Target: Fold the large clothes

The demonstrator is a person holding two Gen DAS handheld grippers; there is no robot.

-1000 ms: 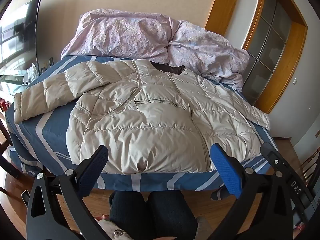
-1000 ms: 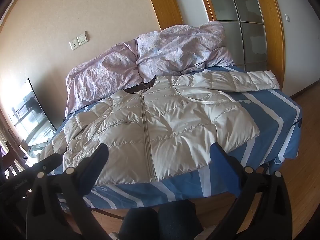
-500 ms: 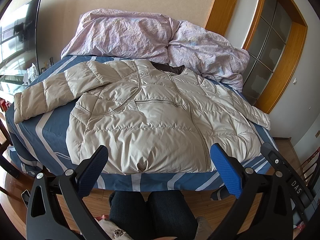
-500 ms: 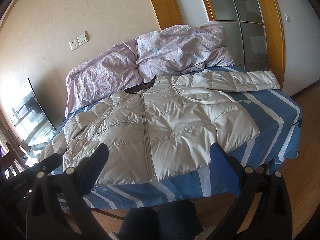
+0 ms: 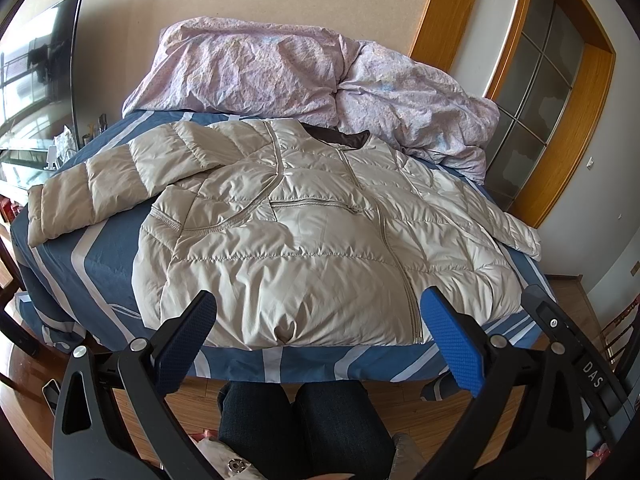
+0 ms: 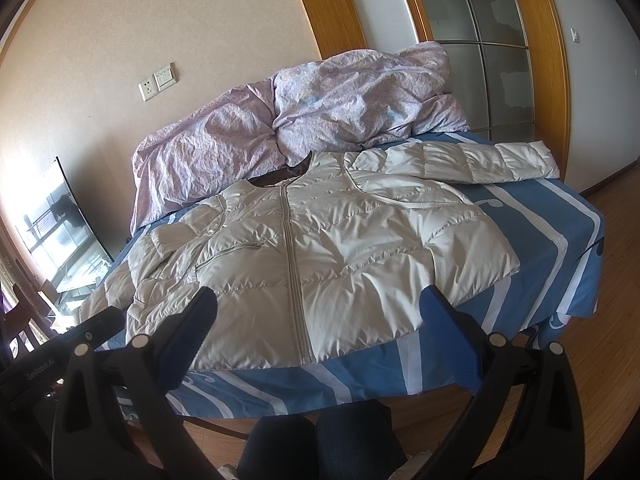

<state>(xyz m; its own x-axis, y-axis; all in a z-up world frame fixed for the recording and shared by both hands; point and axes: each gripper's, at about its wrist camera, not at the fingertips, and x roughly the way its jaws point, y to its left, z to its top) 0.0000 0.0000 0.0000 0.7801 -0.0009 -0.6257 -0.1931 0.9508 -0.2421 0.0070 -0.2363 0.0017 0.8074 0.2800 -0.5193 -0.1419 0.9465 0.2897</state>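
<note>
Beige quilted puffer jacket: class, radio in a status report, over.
Left claw open, right claw open, both empty. Beige quilted puffer jacket flat on blue striped bedsheet, zipped, sleeves spread, unfolded. Crumpled lilac duvet behind collar, not obstructing.

Both held low and level, side by side. Left gripper (image 5: 320, 344) with jaws spread wide, nothing in them. Right gripper (image 6: 320, 344) same deal, wide and empty. Knees in dark trousers (image 5: 304, 420) right below, pretty much between them.
</note>
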